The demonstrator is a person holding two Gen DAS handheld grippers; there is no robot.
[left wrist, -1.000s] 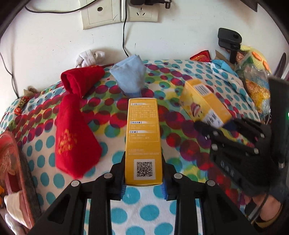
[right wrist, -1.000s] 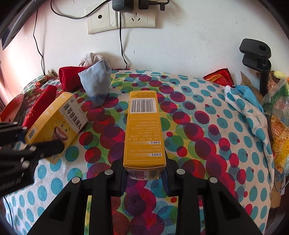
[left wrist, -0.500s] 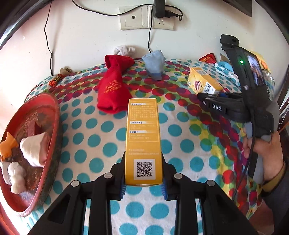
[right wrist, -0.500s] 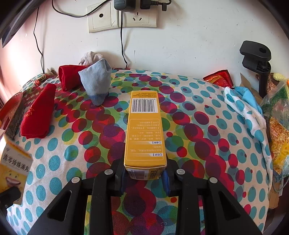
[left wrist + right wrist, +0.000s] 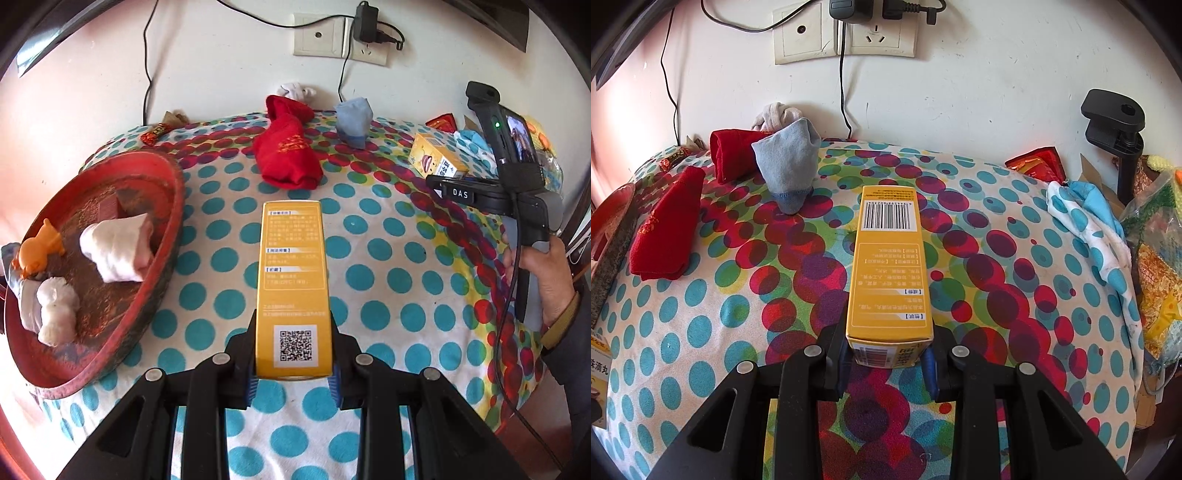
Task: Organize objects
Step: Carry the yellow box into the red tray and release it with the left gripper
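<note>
My left gripper [image 5: 293,373] is shut on a long yellow box [image 5: 293,280] with a QR code, held above the dotted cloth just right of a red tray [image 5: 177,206]. My right gripper [image 5: 890,363] is shut on a second yellow box [image 5: 890,266] with a barcode at its far end. In the left wrist view that right gripper [image 5: 441,181] sits at the right edge with its box [image 5: 434,157], a hand [image 5: 546,273] on its grip. A corner of the left box [image 5: 598,354] shows at the left edge of the right wrist view.
The tray holds white rolled socks [image 5: 118,251] and an orange toy [image 5: 37,251]. A red sock [image 5: 291,155] and a grey-blue sock [image 5: 352,118] lie near the wall; a rolled red sock [image 5: 733,160] lies behind. Snack bags [image 5: 1160,266] and a black clamp [image 5: 1115,125] crowd the right edge.
My left gripper has carried its box to the left, away from the right gripper, and the red tray has come into its view. The right gripper and its box have stayed put.
</note>
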